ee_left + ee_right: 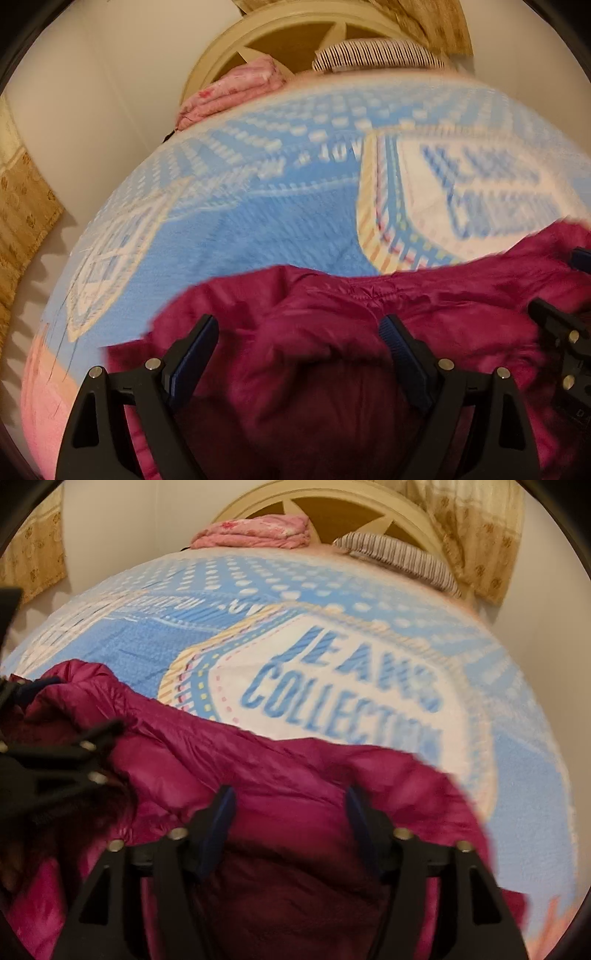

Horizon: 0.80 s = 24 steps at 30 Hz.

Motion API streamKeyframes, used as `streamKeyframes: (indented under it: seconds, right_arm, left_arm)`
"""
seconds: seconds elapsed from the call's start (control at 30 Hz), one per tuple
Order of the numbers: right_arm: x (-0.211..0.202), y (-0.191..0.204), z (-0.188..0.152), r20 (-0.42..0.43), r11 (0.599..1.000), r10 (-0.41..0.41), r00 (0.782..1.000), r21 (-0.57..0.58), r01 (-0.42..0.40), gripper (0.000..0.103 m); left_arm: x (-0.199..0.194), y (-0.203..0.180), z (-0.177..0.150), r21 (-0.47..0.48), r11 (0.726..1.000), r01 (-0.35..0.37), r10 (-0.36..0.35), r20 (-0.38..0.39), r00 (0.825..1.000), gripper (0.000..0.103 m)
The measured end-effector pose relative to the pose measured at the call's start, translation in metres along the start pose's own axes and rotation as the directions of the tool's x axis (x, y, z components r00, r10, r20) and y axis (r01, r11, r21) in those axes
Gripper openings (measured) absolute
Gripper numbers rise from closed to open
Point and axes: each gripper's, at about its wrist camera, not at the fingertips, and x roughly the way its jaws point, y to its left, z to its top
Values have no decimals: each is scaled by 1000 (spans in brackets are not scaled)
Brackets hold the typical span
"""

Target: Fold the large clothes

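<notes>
1. Scene: a bed covered w/ a blue-and-white blanket (pixel 332 635) printed with "JEANS COLLECTION". A magenta puffer jacket (pixel 258 768) lies bunched at the near edge of the bed, right under both grippers. Both views are blurred.

2. Far end of the bed: a folded pink cloth (pixel 258 533) and a striped pillow (pixel 399 554) sit near the cream headboard (pixel 332 498), well apart from the jacket. Likely parked there to leave the blanket's middle free for folding.

3. The jacket looks rumpled, not spread flat; its quilted shell rises in soft ridges. Judged: the fold is at an early stage, and the garment prob. needs laying out first.

4. Left gripper (pixel 299 343): jaws stand wide apart, angled down over the jacket's left part. Fabric bulges up between the fingers, but the pads don't appear to press it. Nothing is held.

5. Right gripper (pixel 291 808): jaws also apart, somewhat narrower than the left pair, hovering over the jacket's right part. Jacket fabric lies between and below the fingers w/o being pinched; whether the tips brush it can't be told.

6. The 2 grippers sit side by side, near each other; each shows at the edge of the other's view. Judged: that spacing suits taking the jacket at two points to lift and spread it.

7. Handling note: the shell looks slick and puffy, so a shallow pinch could slip.
</notes>
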Motion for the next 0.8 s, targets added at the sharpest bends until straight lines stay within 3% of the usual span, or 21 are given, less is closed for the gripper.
streamKeyframes:
  seconds: [0.03,0.13,0.23,0.3,0.5,0.63,0.8]
  right_arm:
    - [-11,-3,-2,33,1000,-13,999,-6,13,88]
    - [-49,-19,-16,103,997,-73,992,-22,75,90]
    - [-82,-42,-43,89,998,-14,996,56,9,90]
    - [-107,-55,-75,63,993,55,997,105,-62,90]
    - [-153,-56,-162,10,987,48,999,153,-49,90]
    - [-173,-50,-209,-11,978,61,998,199,-57,90]
    - [-197,-40,-252,-21,970,65,998,236,-58,90]
  left_arm:
    - [-20,9,0,-18,1000,8,-7,37,999,89]
    - [-59,30,-8,-36,999,5,-2,82,997,89]
    - [-108,64,-46,-60,998,27,-21,115,993,89]
    - [-127,82,-80,-50,999,18,-13,107,994,89]
    - [-146,113,-175,-45,997,-64,66,31,997,89]
    - [-165,126,-220,-113,993,-36,36,-4,999,89]
    - [-196,121,-266,-121,993,-7,5,-14,1000,89]
